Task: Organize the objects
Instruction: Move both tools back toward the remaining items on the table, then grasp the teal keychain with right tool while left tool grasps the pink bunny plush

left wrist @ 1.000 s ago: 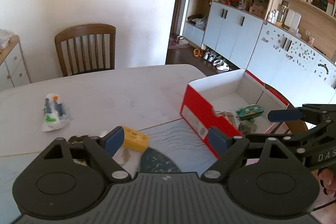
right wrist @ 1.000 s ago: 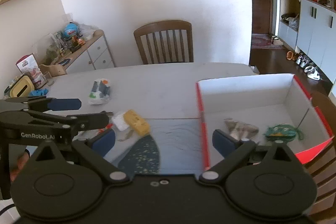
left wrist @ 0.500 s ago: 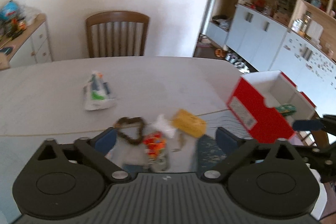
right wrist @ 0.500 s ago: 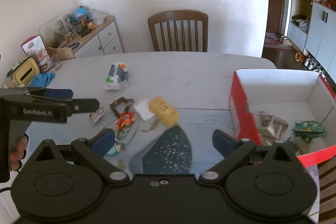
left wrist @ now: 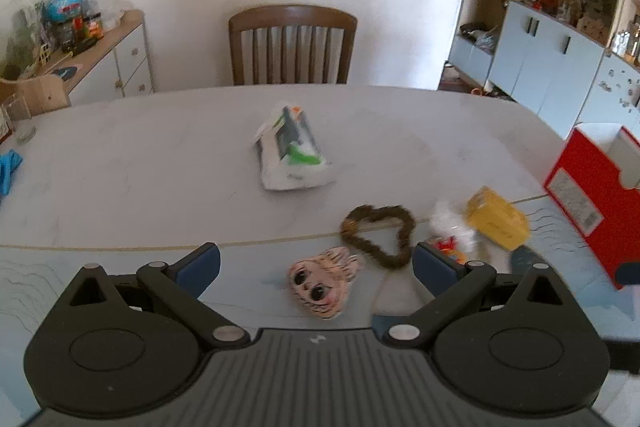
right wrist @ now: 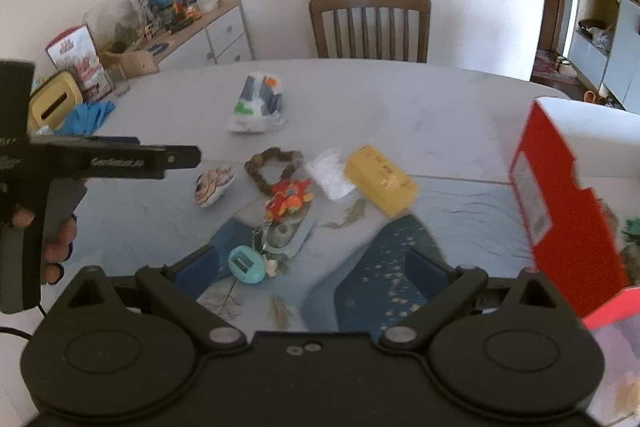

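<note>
1. Left gripper [left wrist: 316, 263] is hovering low over the pale marble-look table [left wrist: 160, 163], jaws spread wide and holding nothing, with the small striped doll-face toy [left wrist: 322, 283] lying between the fingers
2. Right gripper [right wrist: 312, 263] is hanging above the table too, jaws gaping and empty, over the round teal plastic piece [right wrist: 246, 264]
3. Brown heart-shaped woven ring [left wrist: 378, 233], yellow rectangular box [right wrist: 380, 179] and orange-red toy [right wrist: 288, 199] are lying loose, near the red-sided white-lined cardboard box [right wrist: 560, 195] sitting at the table's right
</note>
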The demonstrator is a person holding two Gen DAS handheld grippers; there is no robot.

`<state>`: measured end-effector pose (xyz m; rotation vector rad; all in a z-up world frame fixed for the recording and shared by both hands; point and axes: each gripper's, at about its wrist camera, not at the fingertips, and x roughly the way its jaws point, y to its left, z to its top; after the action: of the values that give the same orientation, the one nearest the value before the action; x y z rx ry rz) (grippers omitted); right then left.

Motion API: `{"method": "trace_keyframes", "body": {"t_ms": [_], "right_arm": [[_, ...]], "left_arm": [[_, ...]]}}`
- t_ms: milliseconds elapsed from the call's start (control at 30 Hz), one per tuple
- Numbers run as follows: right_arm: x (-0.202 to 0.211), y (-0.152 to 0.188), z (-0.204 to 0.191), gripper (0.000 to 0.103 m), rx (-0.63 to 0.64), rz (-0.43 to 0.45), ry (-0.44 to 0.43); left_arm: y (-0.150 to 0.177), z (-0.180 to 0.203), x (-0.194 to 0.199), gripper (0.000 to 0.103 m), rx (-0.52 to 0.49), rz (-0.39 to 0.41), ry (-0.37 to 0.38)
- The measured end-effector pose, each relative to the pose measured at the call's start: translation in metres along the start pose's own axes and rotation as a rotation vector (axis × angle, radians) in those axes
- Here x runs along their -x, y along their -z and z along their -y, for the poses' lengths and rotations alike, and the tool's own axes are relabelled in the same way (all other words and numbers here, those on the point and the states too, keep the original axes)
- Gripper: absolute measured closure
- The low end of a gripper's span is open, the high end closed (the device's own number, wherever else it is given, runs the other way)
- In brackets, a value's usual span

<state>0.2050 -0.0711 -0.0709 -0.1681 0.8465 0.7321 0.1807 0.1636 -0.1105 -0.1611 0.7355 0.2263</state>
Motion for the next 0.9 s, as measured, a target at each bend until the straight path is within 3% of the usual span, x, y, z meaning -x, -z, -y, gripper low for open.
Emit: {"method": "trace_keyframes", "body": {"t_ms": [333, 833, 900], "right_arm": [[-0.045, 0.012, -0.042, 0.013, 0.103, -0.066, -0.039], [-0.077, 0.011, -0.058, 0.045, 0.152, -0.094, -0.042], [-0.08, 0.012, -0.061, 0.048, 0.166, -0.098, -0.038]], "left_arm": [[0.01, -0.006, -0.038, 0.0, -0.033, -0.026, 0.009], [0.019, -0.009, -0.061, 0.001, -0.033, -0.027, -0.011], [0.02, -0.009, -0.063, 0.005, -0.031, -0.029, -0.008]]}}
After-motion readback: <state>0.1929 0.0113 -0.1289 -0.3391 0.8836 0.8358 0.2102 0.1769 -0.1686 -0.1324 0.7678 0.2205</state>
